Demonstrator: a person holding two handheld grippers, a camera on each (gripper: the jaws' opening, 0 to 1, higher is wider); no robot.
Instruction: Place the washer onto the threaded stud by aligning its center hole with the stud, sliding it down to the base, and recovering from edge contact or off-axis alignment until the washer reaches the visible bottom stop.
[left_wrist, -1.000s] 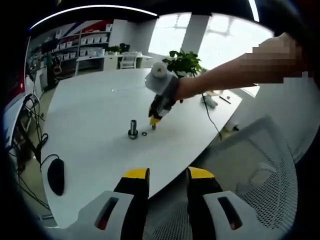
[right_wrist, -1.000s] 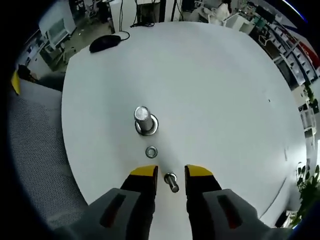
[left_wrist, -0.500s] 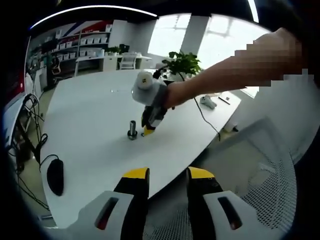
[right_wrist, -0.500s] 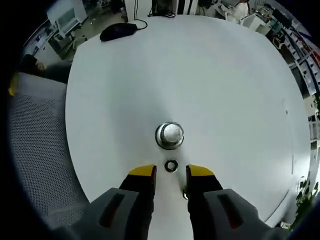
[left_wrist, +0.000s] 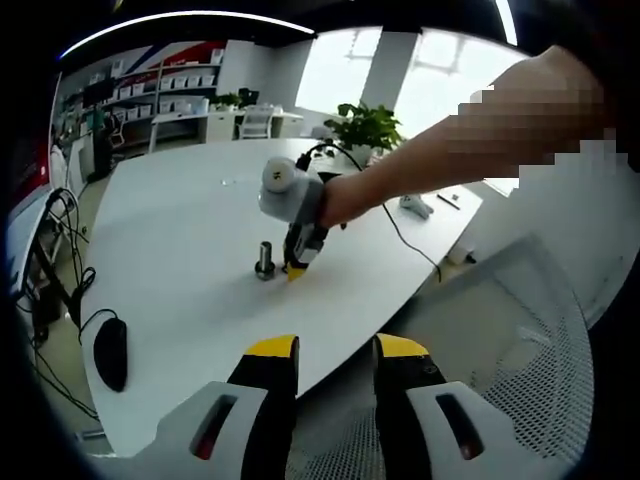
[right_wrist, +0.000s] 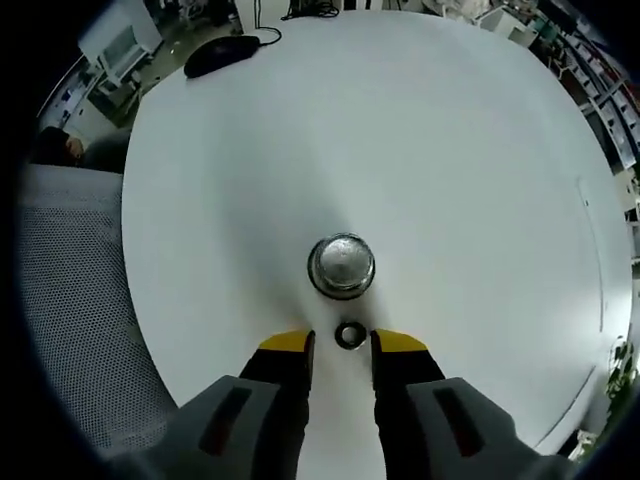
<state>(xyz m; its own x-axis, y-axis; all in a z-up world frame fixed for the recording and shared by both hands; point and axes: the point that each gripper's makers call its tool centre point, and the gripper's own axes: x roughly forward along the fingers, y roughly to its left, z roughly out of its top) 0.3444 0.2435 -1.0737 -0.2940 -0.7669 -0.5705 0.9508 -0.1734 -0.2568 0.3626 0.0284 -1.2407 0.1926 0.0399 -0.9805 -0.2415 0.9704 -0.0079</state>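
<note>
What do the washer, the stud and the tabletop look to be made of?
Washer: likely metal, a dark grey ring, too small to judge finish. Stud: bright polished metal, its domed top mirroring light. Table: smooth matte white, probably laminate; material uncertain.

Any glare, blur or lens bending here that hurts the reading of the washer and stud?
Right gripper view: even light, washer sharp between the open jaws, stud top shows a bright sheen, table edge bows from fisheye. Left gripper view: windows behind blown out, right gripper slightly soft, washer too small to make out.
</note>
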